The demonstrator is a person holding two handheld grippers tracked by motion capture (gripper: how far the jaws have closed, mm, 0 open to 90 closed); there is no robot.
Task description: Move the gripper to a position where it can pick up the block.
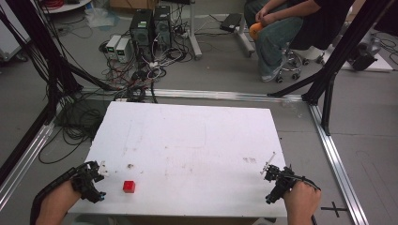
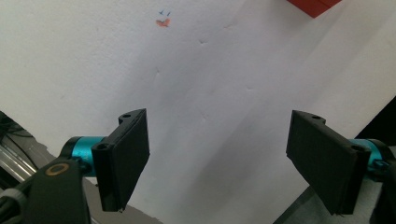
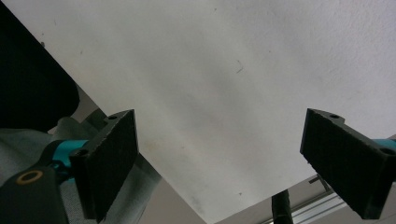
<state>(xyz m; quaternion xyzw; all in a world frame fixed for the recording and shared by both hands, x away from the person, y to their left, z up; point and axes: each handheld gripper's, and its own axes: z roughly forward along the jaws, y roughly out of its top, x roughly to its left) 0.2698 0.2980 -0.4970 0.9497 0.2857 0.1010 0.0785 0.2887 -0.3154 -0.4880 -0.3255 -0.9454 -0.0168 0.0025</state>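
A small red cube point(image 1: 129, 186) sits on the white table top point(image 1: 187, 140) near its front left corner. My left gripper point(image 1: 95, 180) hovers at the table's left front edge, a short way left of the cube, jaws wide open and empty. In the left gripper view the cube point(image 2: 314, 6) peeks in at the top right, beyond the open left gripper point(image 2: 231, 161). My right gripper point(image 1: 271, 183) is at the front right corner of the table. It is open too, with nothing between its jaws, and the right gripper point(image 3: 233, 163) looks down on bare white board.
Faint stains and a small orange mark point(image 2: 162, 22) dot the board. Black frame posts point(image 1: 328, 75) and aluminium rails point(image 1: 338, 159) ring the table. Computers point(image 1: 150, 28) and tangled cables point(image 1: 136, 75) lie on the floor behind. A seated person point(image 1: 291, 23) is at the back right.
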